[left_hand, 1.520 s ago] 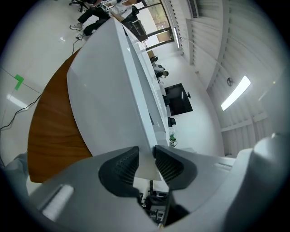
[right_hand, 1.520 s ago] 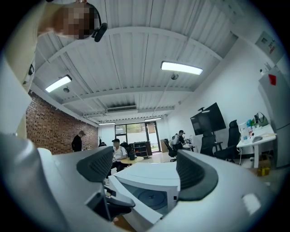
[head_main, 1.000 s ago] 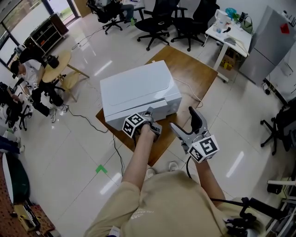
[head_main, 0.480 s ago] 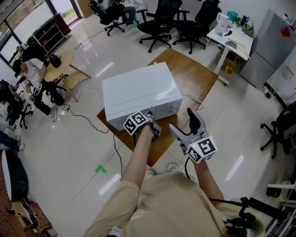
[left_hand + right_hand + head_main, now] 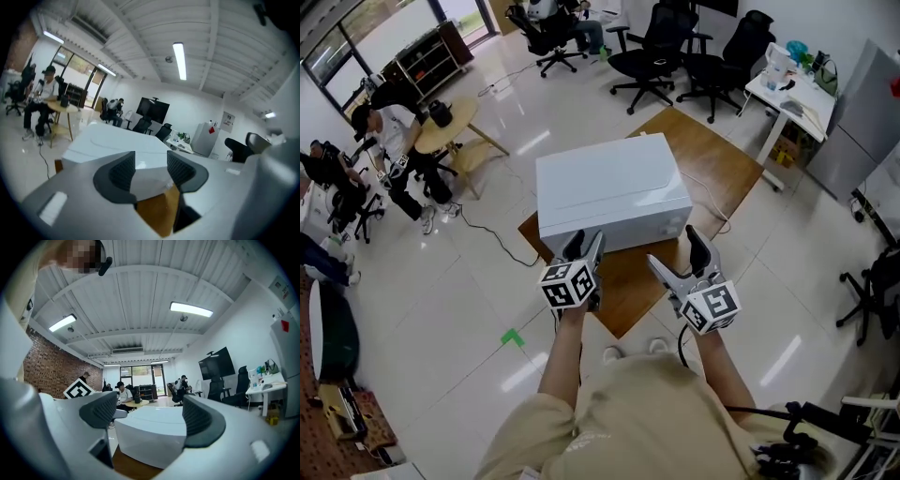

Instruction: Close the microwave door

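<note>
Left tongs [image 5: 586,246] opening empty; microwave [image 5: 609,187] seemingly shut

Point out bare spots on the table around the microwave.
Widest bare wood: table right of and behind the microwave. Narrow front strip is crowded: left gripper, jaws just opened, empty, and right gripper hover there. Left edge: almost none.

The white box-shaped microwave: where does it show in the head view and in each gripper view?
Head view: the white box-shaped microwave sits in the centre, slightly above the middle.
Left gripper view: the microwave lies left of centre, in the lower half.
Right gripper view: the microwave is at bottom centre.
Shared landmark: the brown wooden table under it.
</note>
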A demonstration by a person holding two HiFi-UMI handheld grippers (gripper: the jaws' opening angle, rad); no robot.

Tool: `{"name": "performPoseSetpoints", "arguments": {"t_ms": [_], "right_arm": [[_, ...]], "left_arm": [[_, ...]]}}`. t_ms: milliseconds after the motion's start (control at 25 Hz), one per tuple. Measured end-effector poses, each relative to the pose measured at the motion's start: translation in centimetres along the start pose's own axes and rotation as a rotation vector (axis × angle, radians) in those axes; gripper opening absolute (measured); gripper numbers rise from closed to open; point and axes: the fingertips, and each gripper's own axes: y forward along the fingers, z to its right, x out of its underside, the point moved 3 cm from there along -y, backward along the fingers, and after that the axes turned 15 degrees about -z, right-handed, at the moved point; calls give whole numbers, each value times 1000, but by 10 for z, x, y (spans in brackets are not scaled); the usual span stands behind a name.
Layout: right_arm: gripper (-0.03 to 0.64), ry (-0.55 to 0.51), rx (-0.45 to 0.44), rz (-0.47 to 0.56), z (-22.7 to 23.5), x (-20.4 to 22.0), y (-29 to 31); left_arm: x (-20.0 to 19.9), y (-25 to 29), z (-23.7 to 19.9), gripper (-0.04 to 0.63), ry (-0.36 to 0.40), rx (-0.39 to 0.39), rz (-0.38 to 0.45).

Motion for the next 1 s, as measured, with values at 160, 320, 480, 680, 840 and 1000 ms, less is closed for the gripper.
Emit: {"name": "performPoseSetpoints", "arguments": {"t_ms": [160,320,480,680,840,1000], "right_arm": [[428,-4,-10,-1,-9,4,6],[428,-39,-18,-10,-31,7,18],[428,-121,-4,-7,-64,0,27],[428,-159,15,-19,-94,-2,38],[428,-158,52,-29,-111,-1,35],[428,-179,80,-46,-132,10,24]], "left_arm": [[-17,-55,6,225,198,-93,144],[-19,-102,3,236,326,-159,251],[-13,-141,1,297,447,-265,308],[-8,-168,-22,325,412,-286,321],[-7,-185,-25,344,447,-282,335],[0,-207,-15,344,458,-267,263]]}}
